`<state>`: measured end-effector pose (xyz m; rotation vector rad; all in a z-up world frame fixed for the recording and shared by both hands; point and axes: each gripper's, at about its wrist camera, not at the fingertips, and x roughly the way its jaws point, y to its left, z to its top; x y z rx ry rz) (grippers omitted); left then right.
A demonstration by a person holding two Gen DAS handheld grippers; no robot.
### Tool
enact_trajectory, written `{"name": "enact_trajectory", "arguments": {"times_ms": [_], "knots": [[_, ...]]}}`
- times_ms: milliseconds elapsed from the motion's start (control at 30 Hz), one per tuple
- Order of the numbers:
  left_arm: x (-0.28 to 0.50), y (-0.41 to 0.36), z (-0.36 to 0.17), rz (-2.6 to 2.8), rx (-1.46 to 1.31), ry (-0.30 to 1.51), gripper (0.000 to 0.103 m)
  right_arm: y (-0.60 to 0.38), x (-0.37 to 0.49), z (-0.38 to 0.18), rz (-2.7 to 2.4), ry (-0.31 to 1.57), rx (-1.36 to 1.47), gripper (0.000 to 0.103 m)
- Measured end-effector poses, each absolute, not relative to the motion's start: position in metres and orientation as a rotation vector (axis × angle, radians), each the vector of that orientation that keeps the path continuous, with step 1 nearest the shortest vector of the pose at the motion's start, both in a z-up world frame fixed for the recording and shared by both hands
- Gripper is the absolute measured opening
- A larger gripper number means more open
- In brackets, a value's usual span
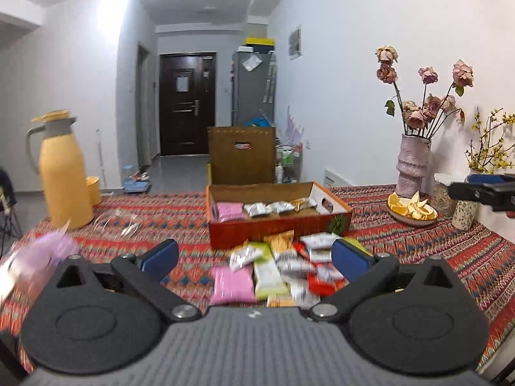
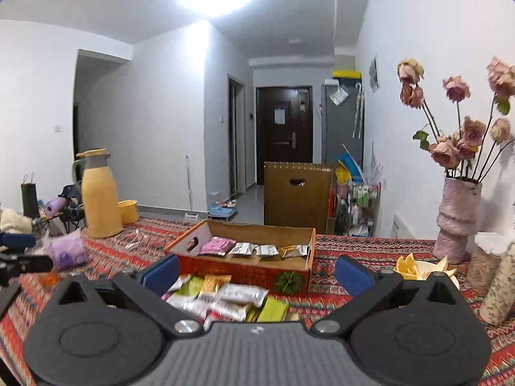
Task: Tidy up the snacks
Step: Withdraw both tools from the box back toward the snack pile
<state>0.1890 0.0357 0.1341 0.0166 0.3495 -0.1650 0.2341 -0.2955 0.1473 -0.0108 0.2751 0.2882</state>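
Note:
A loose pile of snack packets (image 1: 276,270) (image 2: 225,299) in pink, green, red, white and orange lies on the patterned tablecloth. Just behind it stands an open orange cardboard box (image 1: 257,228) (image 2: 244,273). Inside the box a pink packet (image 1: 229,210) (image 2: 217,246), silver packets (image 1: 267,208) (image 2: 254,250) and a gold one (image 1: 302,204) (image 2: 294,251) lie in a row. My left gripper (image 1: 254,257) hangs open over the pile with nothing between its blue pads. My right gripper (image 2: 256,275) is open too, above the pile's near edge and in front of the box.
A yellow thermos jug (image 1: 62,173) (image 2: 98,193) and yellow cup (image 2: 128,210) stand at the left. A purple packet (image 2: 66,252) lies nearby. At the right are a vase of dried roses (image 1: 413,164) (image 2: 457,222), a bowl of orange peel (image 1: 412,210) and jars (image 2: 499,283).

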Motion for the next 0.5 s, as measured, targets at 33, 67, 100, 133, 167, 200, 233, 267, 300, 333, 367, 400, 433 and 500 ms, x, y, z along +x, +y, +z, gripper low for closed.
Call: {"name": "enact_trajectory", "arguments": {"times_ms": [33, 67, 100, 133, 167, 200, 233, 267, 300, 333, 367, 400, 433, 500], "knots": [[0.177, 0.038, 0.13, -0.154, -0.001, 0.348, 0.103, -0.295, 0.222, 0.143, 0.295, 0.274, -0.015, 0.103], [0.168, 0.038, 0.126, -0.147, -0.014, 0.348, 0.103, -0.294, 0.212, 0.138, 0.305, 0.276, -0.019, 0.103], [0.159, 0.039, 0.122, -0.148, -0.02, 0.346, 0.103, -0.296, 0.2, 0.132, 0.317, 0.276, -0.006, 0.103], [0.151, 0.04, 0.117, -0.146, -0.028, 0.344, 0.103, -0.297, 0.191, 0.126, 0.323, 0.279, 0.009, 0.103], [0.143, 0.04, 0.113, -0.141, -0.031, 0.343, 0.103, -0.296, 0.183, 0.12, 0.324, 0.283, 0.02, 0.103], [0.136, 0.04, 0.108, -0.133, -0.032, 0.342, 0.103, -0.297, 0.173, 0.113, 0.316, 0.288, 0.034, 0.103], [0.129, 0.04, 0.103, -0.122, -0.033, 0.342, 0.103, -0.296, 0.166, 0.104, 0.301, 0.295, 0.034, 0.103], [0.123, 0.04, 0.097, -0.115, -0.03, 0.344, 0.103, -0.294, 0.157, 0.095, 0.284, 0.296, 0.025, 0.103], [0.12, 0.039, 0.092, -0.113, -0.029, 0.355, 0.103, -0.292, 0.153, 0.086, 0.26, 0.298, 0.012, 0.103], [0.117, 0.038, 0.086, -0.112, -0.033, 0.372, 0.103, -0.288, 0.148, 0.077, 0.234, 0.302, -0.008, 0.103], [0.115, 0.038, 0.079, -0.114, -0.035, 0.389, 0.103, -0.285, 0.143, 0.067, 0.216, 0.306, -0.025, 0.103], [0.114, 0.037, 0.073, -0.118, -0.034, 0.404, 0.103, -0.281, 0.139, 0.058, 0.207, 0.316, -0.034, 0.103], [0.115, 0.037, 0.067, -0.117, -0.033, 0.423, 0.103, -0.278, 0.139, 0.049, 0.209, 0.341, -0.043, 0.103], [0.12, 0.039, 0.058, -0.092, -0.029, 0.458, 0.103, -0.274, 0.139, 0.037, 0.216, 0.382, -0.047, 0.103]]}}
